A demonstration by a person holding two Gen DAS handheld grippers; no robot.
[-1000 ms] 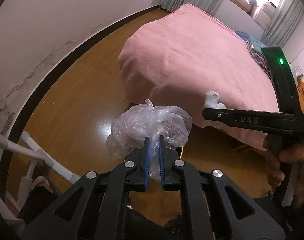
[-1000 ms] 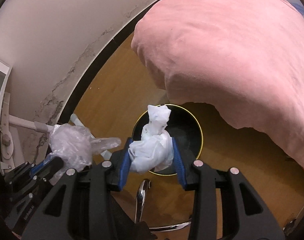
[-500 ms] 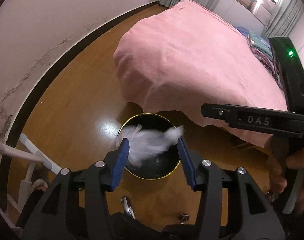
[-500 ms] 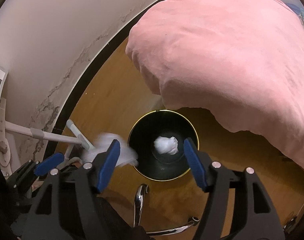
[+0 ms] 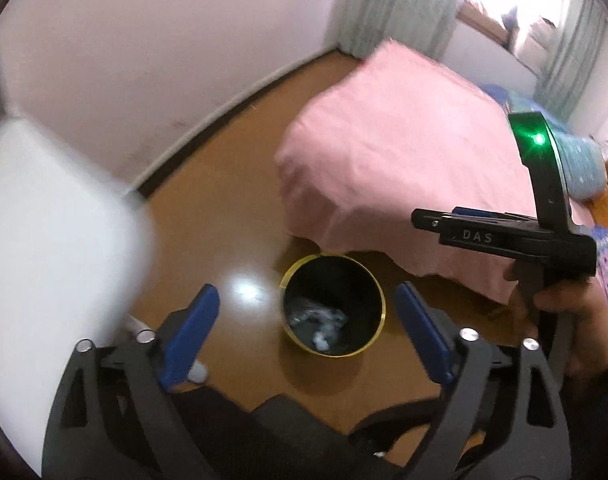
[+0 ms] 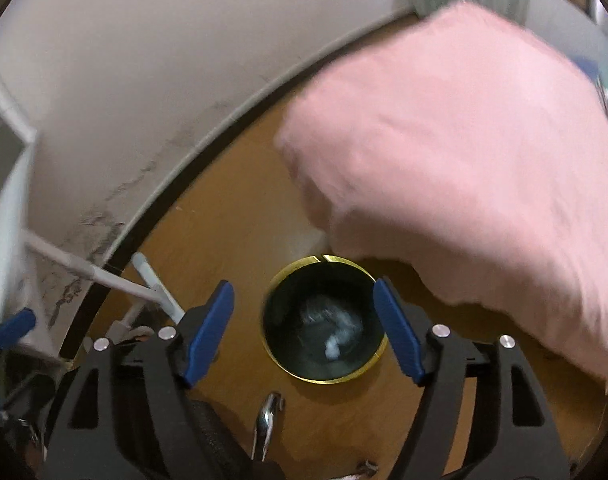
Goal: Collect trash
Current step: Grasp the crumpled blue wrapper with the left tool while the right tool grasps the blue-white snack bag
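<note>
- We see our left hand-held gripper (image 5: 307, 334) spreading, nothing between its jaws.
- Our right hand-held gripper (image 6: 304, 330) likewise.
- Below both: bin (image 6: 288, 364) holding trash (image 6: 335, 336).

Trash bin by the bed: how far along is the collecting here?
Done: crumpled plastic and tissue lie inside the black bin. In hand: nothing; left gripper and right gripper are opening with empty jaws. Left: no loose trash shows on the visible floor.

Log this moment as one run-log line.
left gripper: opening, empty | right gripper: opening, empty | bin: holds plastic bag and tissue | floor: no trash seen
</note>
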